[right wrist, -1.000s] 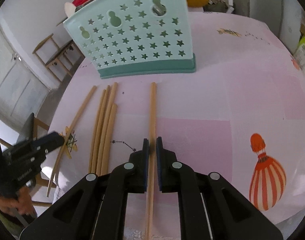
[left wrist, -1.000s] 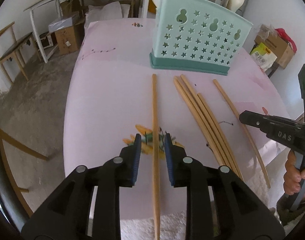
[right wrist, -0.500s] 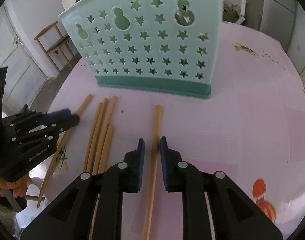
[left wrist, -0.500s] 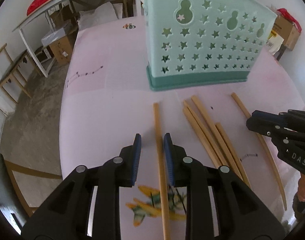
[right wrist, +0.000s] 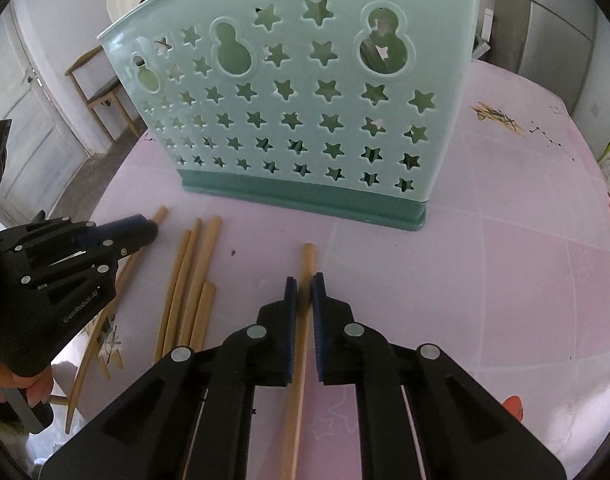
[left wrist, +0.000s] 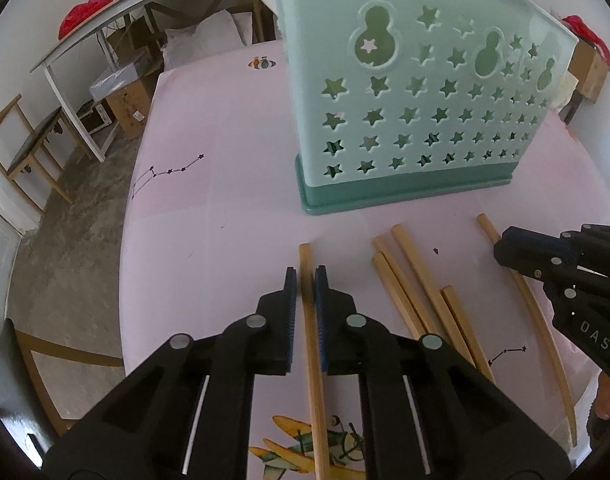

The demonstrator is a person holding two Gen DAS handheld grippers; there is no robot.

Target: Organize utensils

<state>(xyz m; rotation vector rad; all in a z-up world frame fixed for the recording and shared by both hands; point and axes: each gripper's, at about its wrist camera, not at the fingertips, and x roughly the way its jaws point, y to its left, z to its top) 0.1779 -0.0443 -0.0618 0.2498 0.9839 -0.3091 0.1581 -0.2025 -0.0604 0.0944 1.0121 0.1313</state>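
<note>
Over the pink table (left wrist: 209, 208), both views pushed forward from a second ago. Much nearer the mint star-cut holder (left wrist: 325, 20) now, filling the top of each view, standing upright, contents hard to make out through the cut-outs.

Down at the left gripper (left wrist: 305, 280): jaws just pinched in, clenched on the left chopstick (left wrist: 313, 344) near its far end, stick seemingly flat on the cloth. Same story at the right gripper (right wrist: 304, 285): eased apart a touch, then squeezed back, gripping the right chopstick (right wrist: 299, 352), tip just short of the holder's base.

Between the two, loose chopsticks (left wrist: 427, 284) lying in a bundle, nothing on them.

Looks like the grasp made on both sides at once. Lifting and tipping each stick over the holder's rim likely next. Slim round sticks, so prone to swivelling in the pads.
</note>
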